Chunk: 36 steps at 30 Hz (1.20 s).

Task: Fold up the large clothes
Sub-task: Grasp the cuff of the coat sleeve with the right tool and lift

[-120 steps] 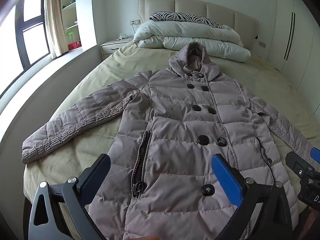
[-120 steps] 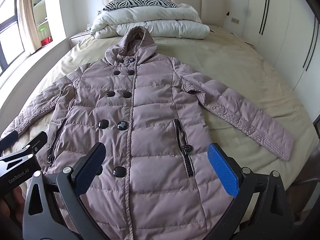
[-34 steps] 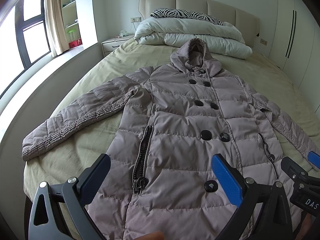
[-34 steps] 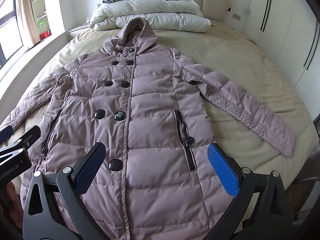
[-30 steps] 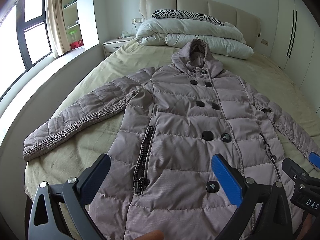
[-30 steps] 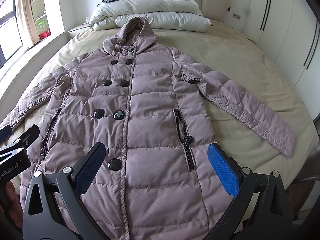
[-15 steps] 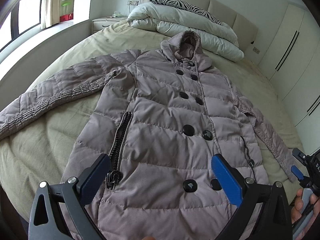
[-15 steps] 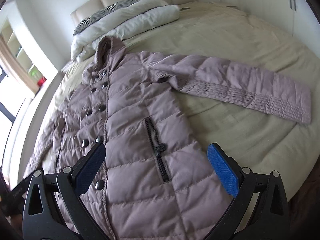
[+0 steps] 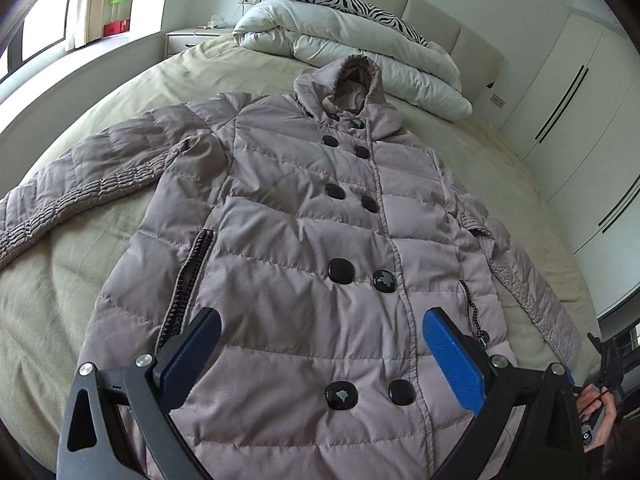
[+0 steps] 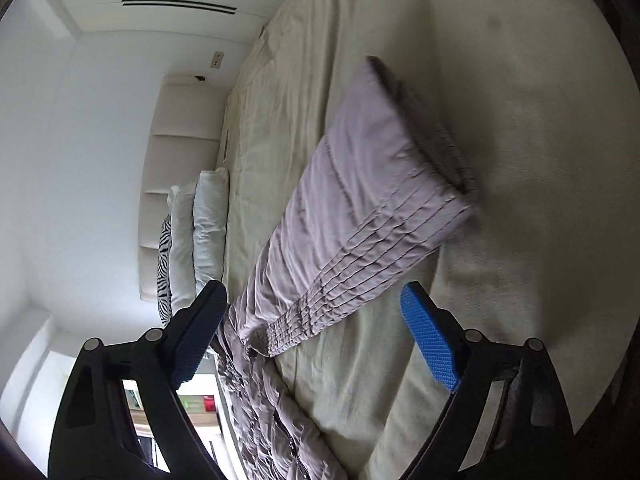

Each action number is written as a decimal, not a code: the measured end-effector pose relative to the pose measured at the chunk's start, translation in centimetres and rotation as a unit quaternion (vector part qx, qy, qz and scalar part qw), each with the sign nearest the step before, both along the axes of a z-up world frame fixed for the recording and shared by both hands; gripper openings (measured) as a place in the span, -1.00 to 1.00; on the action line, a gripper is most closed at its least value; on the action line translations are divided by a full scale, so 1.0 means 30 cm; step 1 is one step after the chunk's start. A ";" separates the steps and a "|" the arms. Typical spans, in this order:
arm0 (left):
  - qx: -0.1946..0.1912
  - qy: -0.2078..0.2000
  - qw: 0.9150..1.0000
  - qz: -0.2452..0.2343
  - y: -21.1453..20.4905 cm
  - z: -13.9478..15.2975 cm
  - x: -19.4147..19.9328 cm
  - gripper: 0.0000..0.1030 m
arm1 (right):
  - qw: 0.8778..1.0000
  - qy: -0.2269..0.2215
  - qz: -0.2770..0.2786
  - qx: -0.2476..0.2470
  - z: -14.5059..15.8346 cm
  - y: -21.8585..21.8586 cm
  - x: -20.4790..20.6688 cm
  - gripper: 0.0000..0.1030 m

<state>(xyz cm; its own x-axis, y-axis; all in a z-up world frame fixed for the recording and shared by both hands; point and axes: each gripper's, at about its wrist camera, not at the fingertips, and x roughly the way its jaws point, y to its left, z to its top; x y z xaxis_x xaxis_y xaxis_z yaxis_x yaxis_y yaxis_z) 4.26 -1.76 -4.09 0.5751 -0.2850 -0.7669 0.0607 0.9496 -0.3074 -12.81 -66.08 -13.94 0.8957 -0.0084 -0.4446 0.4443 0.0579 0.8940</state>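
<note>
A mauve quilted hooded coat [image 9: 304, 248] with black buttons lies flat, front up, on the bed, sleeves spread to both sides. My left gripper [image 9: 320, 354] hovers open above its lower front, nothing between the blue pads. In the right wrist view the picture is rolled on its side: the coat's right sleeve [image 10: 360, 220] stretches across the sheet, its cuff [image 10: 424, 128] farthest from me. My right gripper [image 10: 316, 332] sits just short of the sleeve with its jaws closing; the pads touch nothing. The right gripper also shows at the far right edge [image 9: 604, 364], held by a hand.
The bed [image 9: 60, 280] has a beige sheet. A folded white duvet [image 9: 360, 40] and a zebra pillow [image 9: 352, 0] lie against the headboard. A nightstand [image 9: 192, 36] and window are at the left, white wardrobes [image 9: 580, 100] at the right.
The right gripper swung far to the right and rolled onto its side, now facing the right sleeve, jaws slightly narrower. The left gripper tilted down and moved a little closer over the coat.
</note>
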 end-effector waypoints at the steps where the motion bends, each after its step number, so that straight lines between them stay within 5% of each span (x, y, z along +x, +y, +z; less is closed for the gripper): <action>1: -0.005 0.001 1.000 -0.004 -0.007 -0.003 0.003 1.00 | 1.000 0.000 -0.002 0.007 -0.023 -0.014 -0.007 0.54; 12: -0.062 0.009 0.998 -0.029 -0.033 -0.029 0.016 1.00 | 0.999 0.023 -0.026 0.002 -0.091 -0.061 0.000 0.33; 20: -0.111 0.020 0.993 -0.039 -0.019 -0.046 0.036 1.00 | 0.995 0.075 -0.028 -0.063 -0.080 -0.115 0.045 -0.38; 25: -0.139 0.022 0.989 -0.039 -0.011 -0.056 0.075 1.00 | 0.985 0.099 -0.001 -0.142 0.045 -0.112 0.118 -0.64; 30: -0.165 0.019 0.985 -0.038 -0.004 -0.061 0.130 1.00 | 0.943 0.094 0.092 -0.306 0.351 0.068 0.304 -0.68; 36: -0.207 0.017 0.977 -0.038 0.040 -0.063 0.186 1.00 | 0.848 0.045 0.251 -0.464 0.585 0.570 0.588 -0.68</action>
<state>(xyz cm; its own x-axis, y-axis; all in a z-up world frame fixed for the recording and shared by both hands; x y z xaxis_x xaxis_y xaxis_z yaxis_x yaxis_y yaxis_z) 9.83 -0.56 -5.99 0.5162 -0.6163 -0.5947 0.1104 0.7364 -0.6675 4.82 -48.97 3.60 0.8524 -0.0200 -0.5224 0.2193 0.9208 0.3225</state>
